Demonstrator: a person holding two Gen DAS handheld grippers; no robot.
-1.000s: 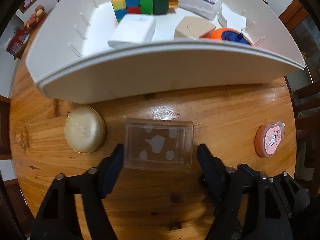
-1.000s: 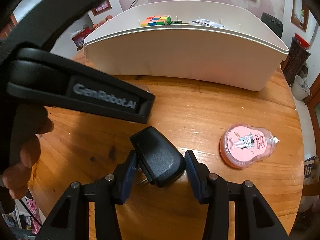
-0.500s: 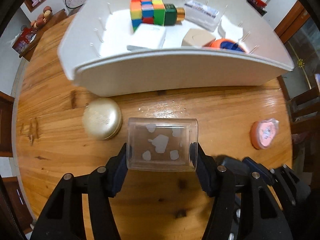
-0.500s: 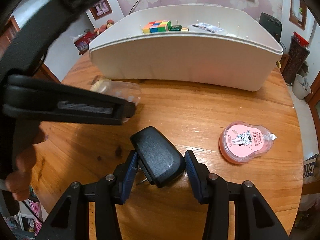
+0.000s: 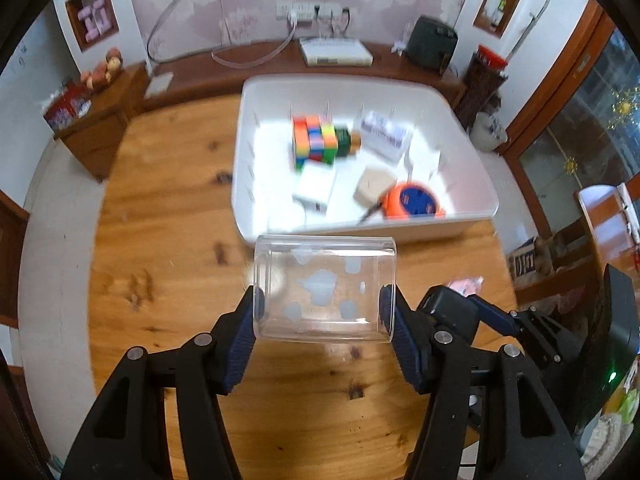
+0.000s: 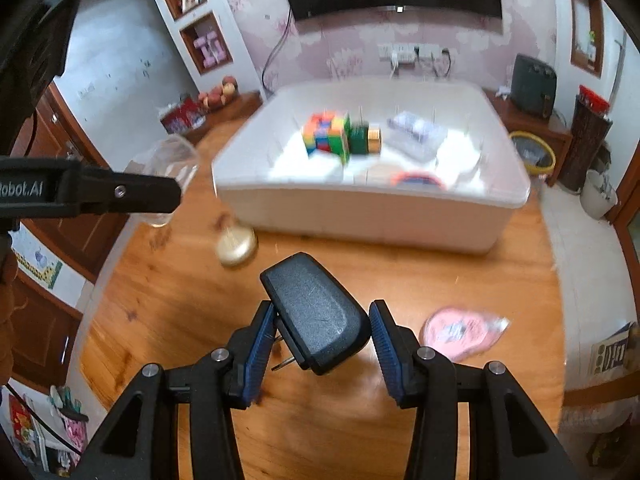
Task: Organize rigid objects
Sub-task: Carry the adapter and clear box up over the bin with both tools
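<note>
My left gripper is shut on a clear plastic box with white cloud prints, held above the wooden table. In the right wrist view that box shows at the left beside the left gripper's arm. My right gripper is shut on a black plug adapter, lifted off the table, its metal prongs pointing down-left. Beyond both stands the white bin, holding a coloured cube, a green bottle, a white box, a beige piece and an orange tape measure.
A gold round case lies on the table before the bin's left corner. A pink round packet lies at the right. A wooden sideboard with a white device stands behind the table. A person's hand shows at the left edge.
The left gripper shut on the clear box and lifted it high off the table. The right gripper rose with the black adapter. Both views now look down on the bin from higher up.
</note>
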